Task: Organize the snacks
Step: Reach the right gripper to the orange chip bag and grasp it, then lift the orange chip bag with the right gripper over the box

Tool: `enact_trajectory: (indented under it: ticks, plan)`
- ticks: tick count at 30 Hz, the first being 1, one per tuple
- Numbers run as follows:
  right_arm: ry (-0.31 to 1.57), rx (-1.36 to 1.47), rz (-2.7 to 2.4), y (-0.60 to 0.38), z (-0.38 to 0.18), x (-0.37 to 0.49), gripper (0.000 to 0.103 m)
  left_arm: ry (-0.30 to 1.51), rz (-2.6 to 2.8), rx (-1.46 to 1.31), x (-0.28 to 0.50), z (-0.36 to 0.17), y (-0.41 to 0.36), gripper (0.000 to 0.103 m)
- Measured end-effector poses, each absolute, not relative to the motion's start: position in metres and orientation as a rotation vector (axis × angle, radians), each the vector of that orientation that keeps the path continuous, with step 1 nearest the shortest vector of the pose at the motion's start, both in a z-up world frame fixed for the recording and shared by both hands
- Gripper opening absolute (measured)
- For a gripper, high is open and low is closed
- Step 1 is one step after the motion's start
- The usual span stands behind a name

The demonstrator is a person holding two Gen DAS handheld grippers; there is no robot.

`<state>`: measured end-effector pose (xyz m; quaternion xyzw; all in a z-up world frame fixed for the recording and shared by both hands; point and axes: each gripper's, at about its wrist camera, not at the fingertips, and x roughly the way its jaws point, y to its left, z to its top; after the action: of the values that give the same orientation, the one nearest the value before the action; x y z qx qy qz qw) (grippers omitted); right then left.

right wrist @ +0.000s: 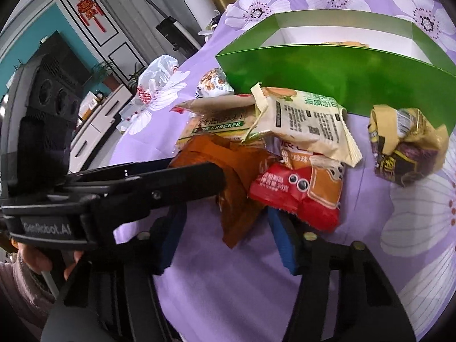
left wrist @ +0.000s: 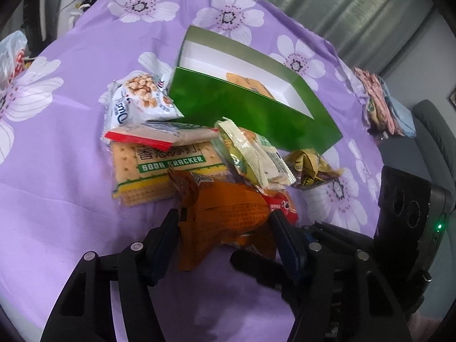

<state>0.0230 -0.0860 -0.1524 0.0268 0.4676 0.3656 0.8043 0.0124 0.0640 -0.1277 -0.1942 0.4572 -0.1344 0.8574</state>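
A pile of snack packets lies on the purple flowered cloth (left wrist: pixel 57 176) in front of an open green box (left wrist: pixel 250 114). My left gripper (left wrist: pixel 225 219) has its fingers on both sides of a brown-orange packet (left wrist: pixel 225 213) at the near edge of the pile and looks shut on it. In the right wrist view the left gripper's finger (right wrist: pixel 176 179) crosses that same brown-orange packet (right wrist: pixel 236 188). My right gripper (right wrist: pixel 225 222) is open, just short of the red and orange packet (right wrist: pixel 302 191). The green box (right wrist: pixel 342 74) holds an orange packet (left wrist: pixel 250 82).
Also in the pile are a soda cracker pack (left wrist: pixel 159 165), a white peanut packet (left wrist: pixel 139 99), a cream packet (right wrist: pixel 310 122) and a yellow-brown crumpled packet (right wrist: pixel 404 145). A white plastic bag (right wrist: pixel 156 77) lies at the cloth's far left. A grey chair (left wrist: pixel 436 131) stands at the right.
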Motion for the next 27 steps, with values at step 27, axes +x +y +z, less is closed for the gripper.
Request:
enact_trajectory:
  ticks: [27]
  plan:
    - [0.777, 0.059, 0.866, -0.091, -0.088, 0.017, 0.013, 0.772, -0.333, -0.341, 0.01, -0.048, 0.062, 0.056]
